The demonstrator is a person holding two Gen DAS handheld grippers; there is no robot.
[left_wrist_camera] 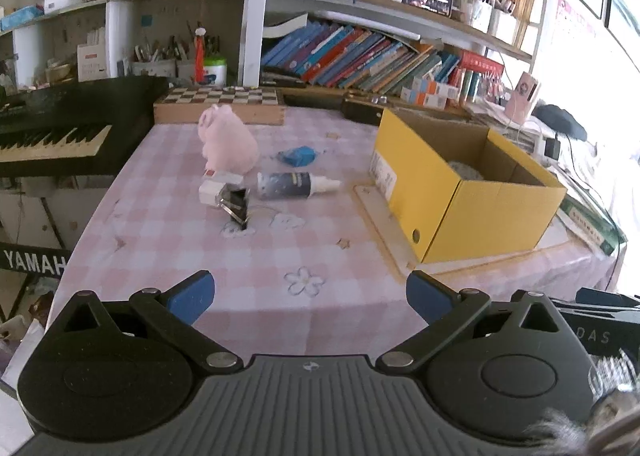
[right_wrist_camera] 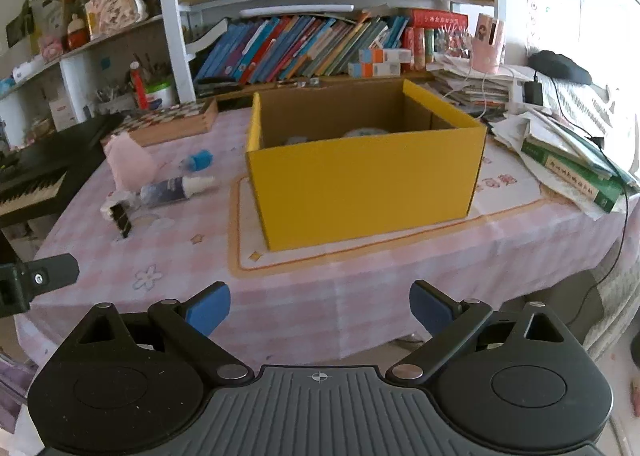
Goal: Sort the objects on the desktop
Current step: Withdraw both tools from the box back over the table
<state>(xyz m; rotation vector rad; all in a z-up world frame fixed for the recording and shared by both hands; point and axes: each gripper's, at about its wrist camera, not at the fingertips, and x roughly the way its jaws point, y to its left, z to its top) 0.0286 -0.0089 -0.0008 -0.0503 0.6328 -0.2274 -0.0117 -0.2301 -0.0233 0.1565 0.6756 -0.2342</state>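
We held the left gripper (left_wrist_camera: pixel 308 296) and right gripper (right_wrist_camera: pixel 320 306) over the desk's (left_wrist_camera: pixel 248 256) near edge, jaws wide and empty. Toward the far left corner lay one pink plush (left_wrist_camera: pixel 228 140), one white block (left_wrist_camera: pixel 214 187), one binder clip (left_wrist_camera: pixel 236 204), one spray bottle (left_wrist_camera: pixel 292 185) and one blue object (left_wrist_camera: pixel 298 155); one yellow box (right_wrist_camera: pixel 360 172) stood right.
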